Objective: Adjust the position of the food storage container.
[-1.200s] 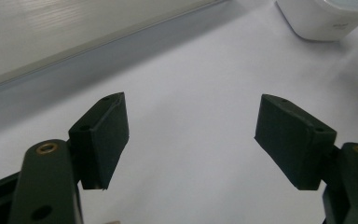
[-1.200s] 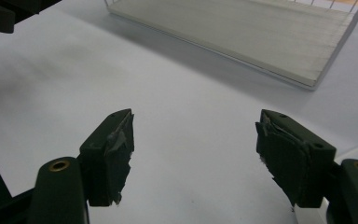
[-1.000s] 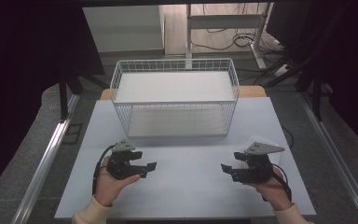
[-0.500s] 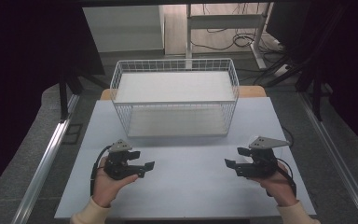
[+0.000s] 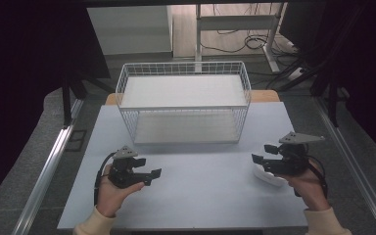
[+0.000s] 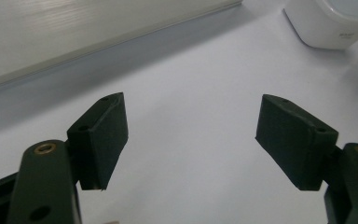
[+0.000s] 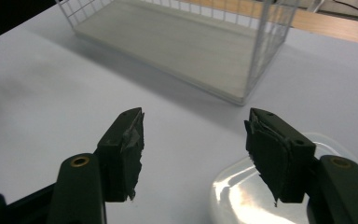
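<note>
right gripper (image 7: 193,154): jaws apart, just been narrowing, nothing between them
container (image 7: 261,196): white plastic, on table (image 5: 200,196) under right jaw; likely light, stiff, slick; grip across rim
left gripper (image 6: 191,140): spread, empty
basket (image 5: 183,105): wire, behind

white container (image 5: 269,177) half hidden under right gripper (image 5: 263,154) — cropped by the left gripper view's top edge
</note>
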The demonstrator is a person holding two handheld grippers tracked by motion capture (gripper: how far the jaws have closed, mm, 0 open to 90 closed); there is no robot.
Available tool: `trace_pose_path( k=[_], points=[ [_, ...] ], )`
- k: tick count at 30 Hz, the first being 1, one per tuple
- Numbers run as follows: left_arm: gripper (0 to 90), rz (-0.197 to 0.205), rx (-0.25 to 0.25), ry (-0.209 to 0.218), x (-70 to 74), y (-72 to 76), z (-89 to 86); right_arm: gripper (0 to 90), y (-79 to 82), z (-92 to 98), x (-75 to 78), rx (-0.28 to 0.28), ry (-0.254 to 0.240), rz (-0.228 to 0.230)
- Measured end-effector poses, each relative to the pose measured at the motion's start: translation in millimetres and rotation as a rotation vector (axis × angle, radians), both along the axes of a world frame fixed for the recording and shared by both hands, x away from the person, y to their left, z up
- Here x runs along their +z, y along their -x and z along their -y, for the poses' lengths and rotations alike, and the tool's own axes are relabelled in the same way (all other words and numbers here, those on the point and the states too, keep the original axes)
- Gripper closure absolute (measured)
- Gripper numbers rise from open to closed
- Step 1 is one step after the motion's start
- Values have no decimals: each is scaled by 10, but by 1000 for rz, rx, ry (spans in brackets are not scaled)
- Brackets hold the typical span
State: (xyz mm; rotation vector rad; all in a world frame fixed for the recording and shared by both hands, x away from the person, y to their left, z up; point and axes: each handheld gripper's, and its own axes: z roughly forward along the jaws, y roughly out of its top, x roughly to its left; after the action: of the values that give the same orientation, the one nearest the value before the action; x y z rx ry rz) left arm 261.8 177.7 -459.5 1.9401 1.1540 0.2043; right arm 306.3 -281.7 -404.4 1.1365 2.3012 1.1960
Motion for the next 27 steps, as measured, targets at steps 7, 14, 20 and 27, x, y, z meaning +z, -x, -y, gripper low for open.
trace_pose_path(
  k=[7,14,20,27],
  points=[
    [238,6,8,0,30,1,3,387,-142,226,11,-59,0,-26],
    [236,9,19,3,46,-12,-27,431,-340,441,-18,-125,10,-47],
    [247,4,-6,21,59,-5,-30,482,-398,627,-9,-180,21,-62],
    [247,10,-13,2,58,3,8,566,-385,850,-23,-280,58,-71]
  ],
)
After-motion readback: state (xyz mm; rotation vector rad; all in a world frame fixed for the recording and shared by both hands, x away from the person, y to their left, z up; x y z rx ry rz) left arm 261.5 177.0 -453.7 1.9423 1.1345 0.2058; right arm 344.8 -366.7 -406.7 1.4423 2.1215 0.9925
